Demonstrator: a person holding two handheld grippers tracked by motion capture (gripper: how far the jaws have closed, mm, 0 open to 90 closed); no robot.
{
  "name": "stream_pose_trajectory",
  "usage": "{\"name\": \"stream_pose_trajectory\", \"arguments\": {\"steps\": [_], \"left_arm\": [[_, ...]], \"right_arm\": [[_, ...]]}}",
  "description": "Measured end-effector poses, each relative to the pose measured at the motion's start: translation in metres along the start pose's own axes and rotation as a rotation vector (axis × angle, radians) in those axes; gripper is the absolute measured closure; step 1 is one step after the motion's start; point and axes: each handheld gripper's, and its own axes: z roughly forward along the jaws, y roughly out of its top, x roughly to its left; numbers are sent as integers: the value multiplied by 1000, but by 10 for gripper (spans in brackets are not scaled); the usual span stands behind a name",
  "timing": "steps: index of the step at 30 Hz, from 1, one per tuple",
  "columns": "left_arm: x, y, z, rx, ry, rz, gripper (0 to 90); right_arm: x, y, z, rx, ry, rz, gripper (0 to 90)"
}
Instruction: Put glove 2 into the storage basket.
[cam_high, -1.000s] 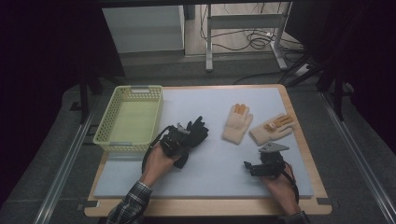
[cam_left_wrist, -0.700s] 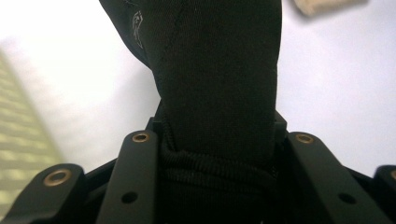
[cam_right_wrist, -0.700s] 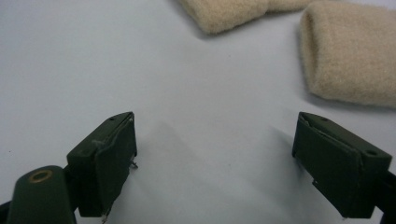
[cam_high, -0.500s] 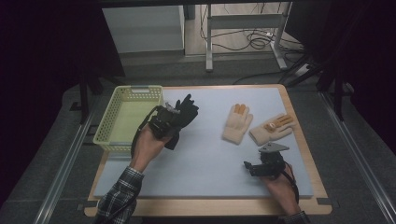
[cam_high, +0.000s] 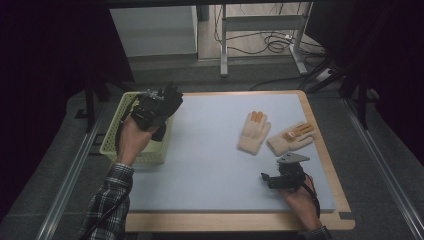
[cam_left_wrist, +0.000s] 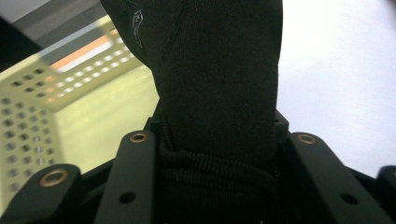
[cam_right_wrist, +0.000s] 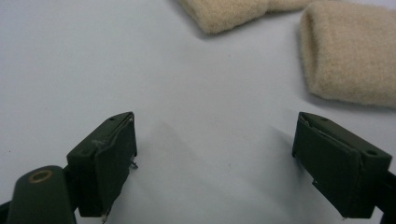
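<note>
My left gripper (cam_high: 159, 101) is shut on a black glove (cam_high: 171, 96), held in the air over the near right rim of the yellow-green basket (cam_high: 111, 146). In the left gripper view the black glove (cam_left_wrist: 219, 88) is bunched between the jaws, with the basket (cam_left_wrist: 88, 112) below on the left. My right gripper (cam_high: 266, 178) rests low on the blue-grey mat (cam_high: 210, 150), jaws open and nothing between them. Two beige gloves (cam_high: 254, 131) (cam_high: 291, 137) lie flat just beyond it. In the right gripper view one beige glove (cam_right_wrist: 350, 60) lies ahead of the right jaw.
The mat sits on a wooden board (cam_high: 225, 222) whose edge runs along the front. The basket stands at the board's left side. A metal frame and cables (cam_high: 260, 45) are on the floor beyond the table.
The left hand has carried the black glove up and to the left, from the middle of the mat to above the basket's rim. The right hand has stayed put.
</note>
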Motion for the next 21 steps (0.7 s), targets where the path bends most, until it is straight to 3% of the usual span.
{"name": "stream_pose_trajectory", "arguments": {"steps": [6,11,17,21], "left_arm": [[35,-10,6,20,16,-62,592],[61,-21,18,76,35,-94,590],[84,-36,36,137,58,-143,590],[92,-43,51,197,45,-149,585]], "right_arm": [[0,0,0,0,0,0,135],[0,0,0,1,1,1,135],[0,0,0,0,1,1,135],[0,0,0,0,1,2,135]]}}
